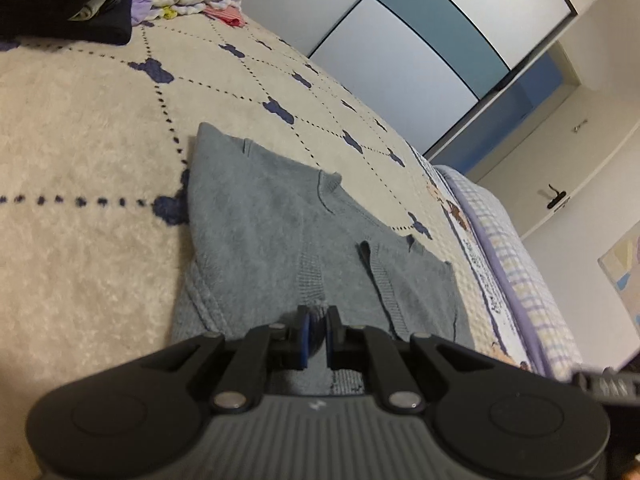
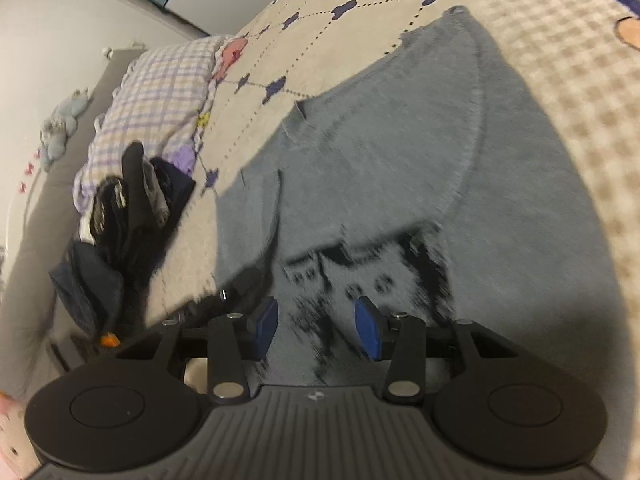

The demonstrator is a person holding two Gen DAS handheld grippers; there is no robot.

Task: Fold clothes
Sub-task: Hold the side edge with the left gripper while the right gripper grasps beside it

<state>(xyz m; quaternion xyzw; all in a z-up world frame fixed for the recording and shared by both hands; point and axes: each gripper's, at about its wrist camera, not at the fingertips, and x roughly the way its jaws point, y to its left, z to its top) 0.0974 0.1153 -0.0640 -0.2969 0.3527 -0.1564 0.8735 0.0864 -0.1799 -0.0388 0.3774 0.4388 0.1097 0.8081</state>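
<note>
Grey sweater (image 1: 280,220) lies flat on the bed's cream blanket (image 1: 88,152), partly folded. Left tool (image 1: 316,336) pinched tight on a bit of sweater fabric near its edge. Right tool (image 2: 316,328) half open above the sweater, nothing gripped. Dark clothes pile (image 2: 120,216) by the checked pillow (image 2: 160,96).

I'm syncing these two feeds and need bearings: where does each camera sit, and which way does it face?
Left wrist: sits behind the left hand-held gripper, looking down its fingers across the grey sweater toward the wardrobe; jaws pinch a sweater fold.
Right wrist: sits behind the right hand-held gripper, looking over the sweater toward the checked pillow; jaws open, blue pads showing.
Shared: the sweater, the cream blanket, the pillow and the dark clothes pile.
</note>
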